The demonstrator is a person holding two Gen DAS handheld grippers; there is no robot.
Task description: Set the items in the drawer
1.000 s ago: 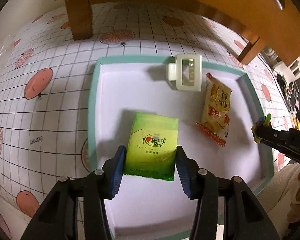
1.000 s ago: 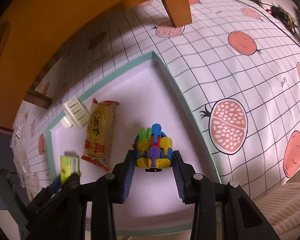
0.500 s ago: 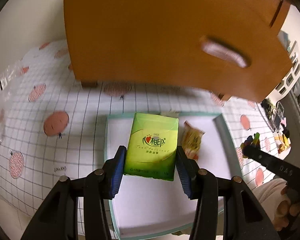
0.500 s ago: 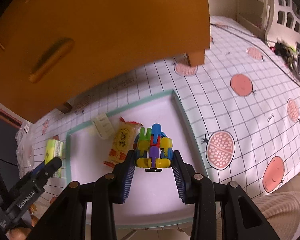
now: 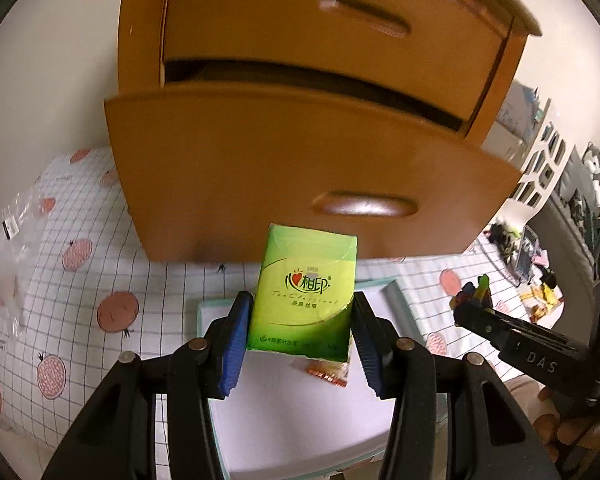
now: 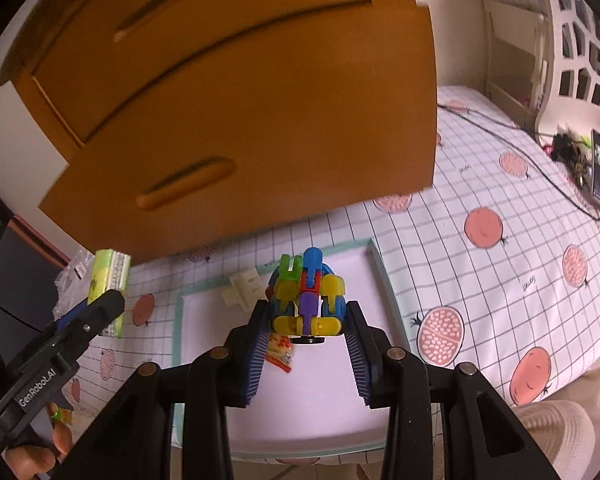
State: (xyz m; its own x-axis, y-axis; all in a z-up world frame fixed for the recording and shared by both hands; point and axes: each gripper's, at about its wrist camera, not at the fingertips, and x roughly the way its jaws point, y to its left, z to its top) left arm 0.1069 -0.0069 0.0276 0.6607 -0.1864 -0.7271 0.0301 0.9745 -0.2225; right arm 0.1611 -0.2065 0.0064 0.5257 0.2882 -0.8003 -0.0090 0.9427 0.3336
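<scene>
My left gripper is shut on a green tissue pack, held in the air in front of the orange cabinet. The cabinet's lower drawer stands pulled out, its handle just above the pack. My right gripper is shut on a colourful plastic block toy, also lifted above the white tray. In the right wrist view the left gripper with the green tissue pack shows at the left. The right gripper with the toy appears at the right of the left wrist view.
On the white tray with a teal rim lie a white plastic part and a yellow snack packet. The tray sits on a grid-patterned cloth with pomegranates. A clear plastic bag lies at the left.
Both grippers have risen from the tray with the tissue pack and the toy still gripped. The views tilted up, so the cabinet's drawers now fill the upper part.
</scene>
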